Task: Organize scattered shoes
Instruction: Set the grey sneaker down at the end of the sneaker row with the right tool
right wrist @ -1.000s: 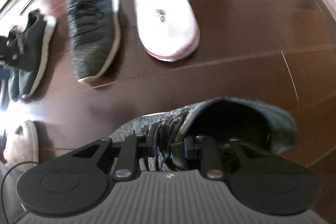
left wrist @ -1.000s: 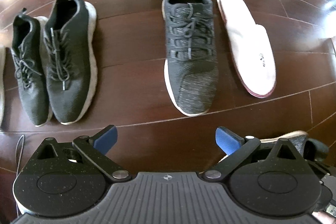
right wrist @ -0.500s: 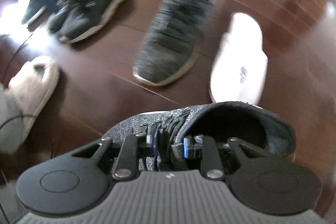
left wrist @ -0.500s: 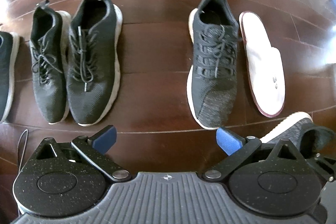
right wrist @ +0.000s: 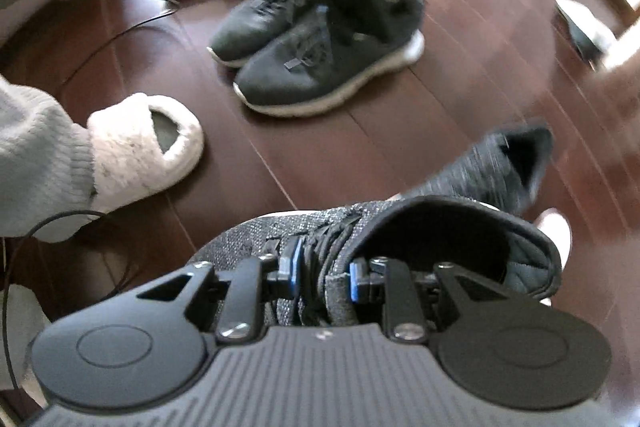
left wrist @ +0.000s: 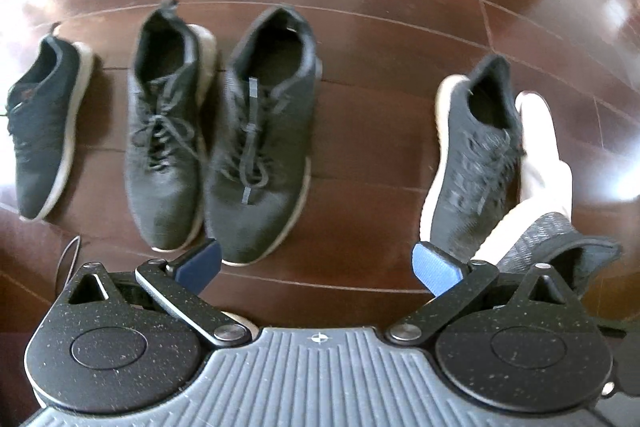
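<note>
My right gripper (right wrist: pixel 324 271) is shut on the tongue and laces of a grey knit sneaker (right wrist: pixel 420 223), holding it off the floor. Its matching grey sneaker (right wrist: pixel 504 163) lies just beyond, blurred. In the left wrist view that mate (left wrist: pixel 472 163) rests on the floor at the right, with the held sneaker (left wrist: pixel 560 243) low beside it. A pair of dark sneakers (left wrist: pixel 260 147) (left wrist: pixel 164 155) stands side by side ahead. My left gripper (left wrist: pixel 318 269) hangs open above the floor with nothing between its blue pads (left wrist: pixel 436 273).
A white slipper (left wrist: pixel 540 147) lies right of the grey mate. One more black sneaker (left wrist: pixel 40 131) sits far left. A person's foot in a fluffy slipper (right wrist: pixel 148 143) and a thin black cable (right wrist: pixel 120 31) are on the dark wooden floor (left wrist: pixel 360 39).
The left gripper has shifted left, so the dark pair is now in front of it. The right gripper has swung round with the grey sneaker, which is now close to its mate.
</note>
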{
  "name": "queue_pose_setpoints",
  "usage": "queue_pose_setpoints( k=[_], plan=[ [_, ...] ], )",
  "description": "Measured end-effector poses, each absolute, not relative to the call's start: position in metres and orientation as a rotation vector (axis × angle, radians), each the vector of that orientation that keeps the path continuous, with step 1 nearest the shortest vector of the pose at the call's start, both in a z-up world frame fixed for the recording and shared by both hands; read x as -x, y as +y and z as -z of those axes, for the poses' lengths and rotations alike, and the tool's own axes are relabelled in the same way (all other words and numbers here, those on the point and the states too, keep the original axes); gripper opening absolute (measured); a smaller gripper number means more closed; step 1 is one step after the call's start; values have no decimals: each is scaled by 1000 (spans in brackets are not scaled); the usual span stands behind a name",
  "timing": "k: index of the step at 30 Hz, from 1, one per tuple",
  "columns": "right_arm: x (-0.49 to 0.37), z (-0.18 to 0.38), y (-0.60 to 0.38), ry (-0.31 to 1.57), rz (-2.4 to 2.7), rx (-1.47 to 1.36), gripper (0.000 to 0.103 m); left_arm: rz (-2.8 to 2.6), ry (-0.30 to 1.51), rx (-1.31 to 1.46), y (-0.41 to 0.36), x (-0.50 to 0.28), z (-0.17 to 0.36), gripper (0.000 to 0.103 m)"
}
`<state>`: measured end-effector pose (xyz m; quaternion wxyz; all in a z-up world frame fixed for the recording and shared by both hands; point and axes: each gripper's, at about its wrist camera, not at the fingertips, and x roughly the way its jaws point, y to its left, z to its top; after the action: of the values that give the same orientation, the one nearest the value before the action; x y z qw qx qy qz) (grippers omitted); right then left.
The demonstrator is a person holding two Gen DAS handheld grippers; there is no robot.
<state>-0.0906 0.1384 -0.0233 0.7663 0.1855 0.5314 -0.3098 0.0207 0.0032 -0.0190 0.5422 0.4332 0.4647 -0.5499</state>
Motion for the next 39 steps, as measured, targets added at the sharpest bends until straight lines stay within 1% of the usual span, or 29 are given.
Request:
queue_pose_setpoints(
  k=[5,11,22,39],
  plan=[
    [68,20,114,1176,575,-307,24,1307,1086,-1014,-9,-36,10,103],
    [50,27,91,1211,490,-213,24,1223,1158,-983,-23,-65,17,103],
    [31,47,44,1313,322,-79,24,1174,1209,-937,-37,-86,19,103],
    [34,77,-15,1374,324,-115,24,1154,1249,-952,-71,-95,35,103]
  ],
)
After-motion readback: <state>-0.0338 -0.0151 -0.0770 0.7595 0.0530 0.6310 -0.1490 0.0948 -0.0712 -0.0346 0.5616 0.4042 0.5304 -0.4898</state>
